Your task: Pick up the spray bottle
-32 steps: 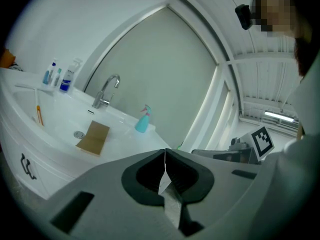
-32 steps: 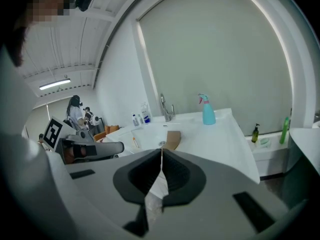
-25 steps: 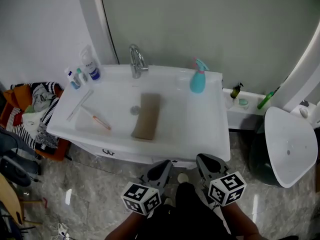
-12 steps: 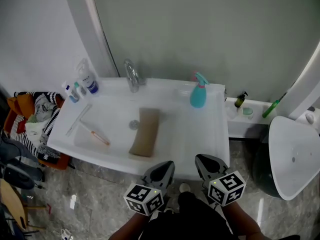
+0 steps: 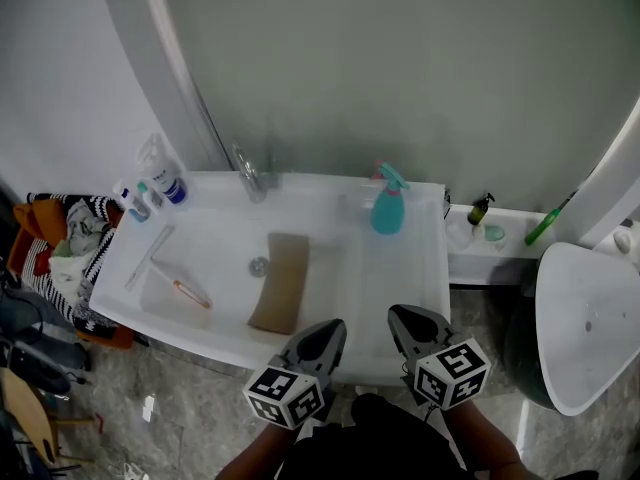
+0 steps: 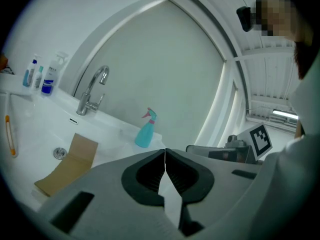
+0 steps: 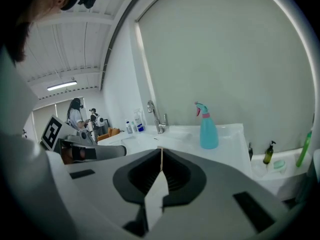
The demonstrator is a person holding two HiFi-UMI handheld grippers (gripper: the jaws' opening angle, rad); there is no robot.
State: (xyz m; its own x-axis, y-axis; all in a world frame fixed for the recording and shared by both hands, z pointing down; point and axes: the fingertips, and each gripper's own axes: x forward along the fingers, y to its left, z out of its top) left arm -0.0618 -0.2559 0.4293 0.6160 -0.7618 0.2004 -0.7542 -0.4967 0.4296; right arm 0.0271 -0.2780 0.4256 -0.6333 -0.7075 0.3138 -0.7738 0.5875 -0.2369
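Inspected the white sink (image 5: 400, 268) from the head view. Found in its basin a flat brown sheet (image 5: 280, 282) lying just right of the drain (image 5: 259, 266), plus an orange toothbrush (image 5: 190, 293) and a pale stick (image 5: 148, 258) toward the left side. Located the spray bottle (image 5: 388, 200), teal with a pink trigger, upright on the sink's back right corner, right of the faucet (image 5: 248, 175) and well apart from both tools. Counted a cluster of small bottles (image 5: 150, 183) at the back left corner. Noted on the ledge (image 5: 465, 236) beside the sink a small dark pump bottle (image 5: 480, 209) and a green-handled item (image 5: 548, 220). Recorded a heap of striped and orange clothes (image 5: 60, 228) on the floor at left; cannot tell what holds it.

Checked the left gripper (image 5: 335, 326) and right gripper (image 5: 398, 316), both held over the sink's near edge. Found the jaws pressed together on each, with nothing between them.

Seen only from the head view: the clothes and a white rounded fixture (image 5: 590, 318) at far right. Seen from the left gripper view but not the right: the brown sheet, drain and toothbrush inside the basin. Seen only from the right gripper view: two distant figures (image 7: 80, 116) at left.
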